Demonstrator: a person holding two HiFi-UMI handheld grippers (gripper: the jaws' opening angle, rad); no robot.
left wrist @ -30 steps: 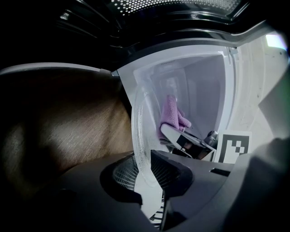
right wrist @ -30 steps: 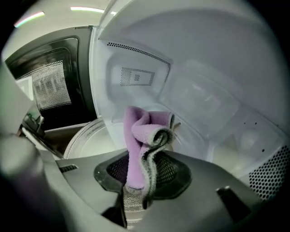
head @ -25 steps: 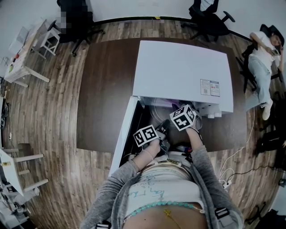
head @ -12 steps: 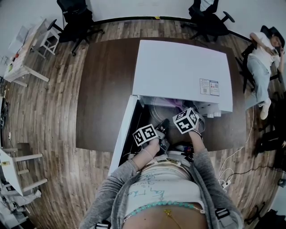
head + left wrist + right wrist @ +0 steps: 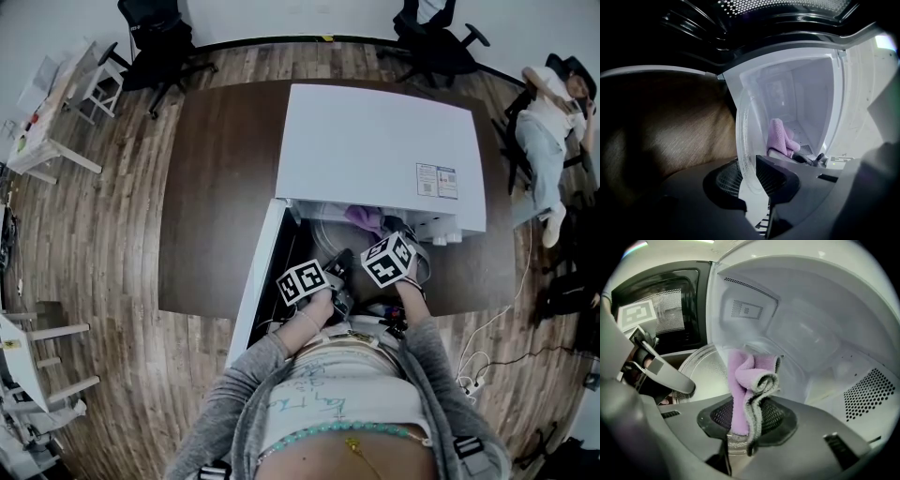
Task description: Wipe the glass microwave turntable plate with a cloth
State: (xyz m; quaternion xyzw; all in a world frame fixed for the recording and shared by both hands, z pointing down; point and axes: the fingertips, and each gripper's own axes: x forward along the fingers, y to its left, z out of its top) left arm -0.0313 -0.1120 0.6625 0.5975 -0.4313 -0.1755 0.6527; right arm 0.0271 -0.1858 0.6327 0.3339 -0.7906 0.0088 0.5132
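Right gripper (image 5: 745, 427) shifted slightly, gripping cloth (image 5: 740, 380) beside left gripper's (image 5: 752, 180) clamped plate (image 5: 742, 136).

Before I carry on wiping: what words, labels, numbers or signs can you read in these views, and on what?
No text is readable.
White rectangular sticker on top of the white microwave: print too small to read.
Teal scrawl on the person's white shirt: illegible.
Left gripper's marker cube and right gripper's marker cube: black-and-white square codes, no words.
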